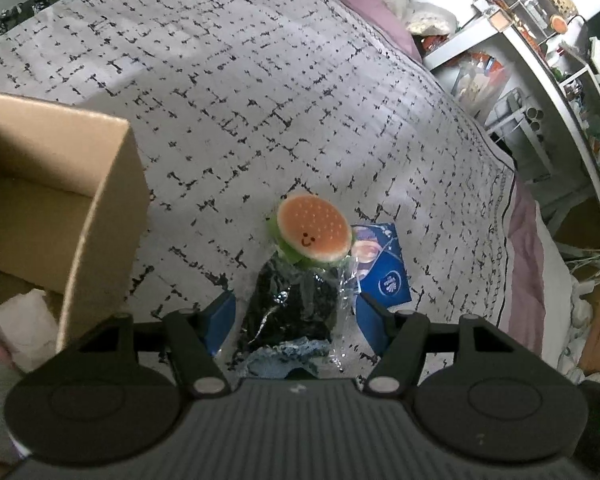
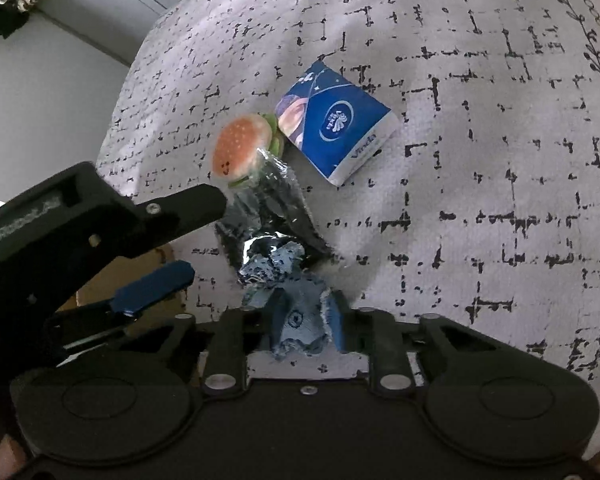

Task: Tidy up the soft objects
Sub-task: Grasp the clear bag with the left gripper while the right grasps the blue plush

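Observation:
A clear plastic bag of dark cloth (image 1: 294, 308) with a light-blue fabric end (image 2: 300, 316) lies on the patterned bedspread (image 1: 260, 100). My right gripper (image 2: 306, 320) is shut on that blue fabric end. My left gripper (image 1: 296, 316) is open, its blue pads (image 1: 222, 318) on either side of the bag, and it also shows at the left of the right wrist view (image 2: 168, 240). A soft burger toy (image 1: 314, 230) rests against the bag's far end. A blue tissue pack (image 1: 380, 264) lies beside it.
An open cardboard box (image 1: 100, 216) stands at the left with white soft items (image 1: 24, 328) inside. Cluttered white shelves (image 1: 540, 80) stand beyond the bed's right edge. A pink sheet (image 1: 528, 248) shows at the bed's right side.

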Available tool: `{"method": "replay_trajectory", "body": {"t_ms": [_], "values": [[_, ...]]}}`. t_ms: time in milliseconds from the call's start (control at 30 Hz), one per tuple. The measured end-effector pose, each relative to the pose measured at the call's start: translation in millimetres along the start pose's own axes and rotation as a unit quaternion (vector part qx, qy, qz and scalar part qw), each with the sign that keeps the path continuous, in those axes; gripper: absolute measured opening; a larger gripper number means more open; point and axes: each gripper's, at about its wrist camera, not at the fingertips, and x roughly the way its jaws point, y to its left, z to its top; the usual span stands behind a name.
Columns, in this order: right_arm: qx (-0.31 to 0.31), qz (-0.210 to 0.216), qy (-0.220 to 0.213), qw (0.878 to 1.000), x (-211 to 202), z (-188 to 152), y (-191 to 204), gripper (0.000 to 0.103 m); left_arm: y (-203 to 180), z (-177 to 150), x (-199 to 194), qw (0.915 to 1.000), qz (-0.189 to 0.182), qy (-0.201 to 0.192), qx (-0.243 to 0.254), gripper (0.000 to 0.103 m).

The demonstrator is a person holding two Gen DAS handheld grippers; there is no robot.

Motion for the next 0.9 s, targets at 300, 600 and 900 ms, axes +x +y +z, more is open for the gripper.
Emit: {"method": "replay_trajectory", "body": {"t_ms": [300, 600, 900], "values": [[0.026, -0.019, -0.024, 0.999, -12.6, 1.6, -21.3, 0.000, -10.3, -1.4, 19.7, 0.9996, 0.017, 0.012, 0.018, 0.066], [0.044, -0.005, -0.040, 0.998, -20.8, -1.7, -26.2, 0.000, -11.9, -4.5, 29.9, 0.9993, 0.027, 0.000, 0.025, 0.046], [0.056, -0.016, -0.068, 0.996, -38.9, 0.2, -38.5, 0.000, -7.0, -11.1, 9.4, 0.9990, 0.033, -0.020, 0.020, 0.033]]}}
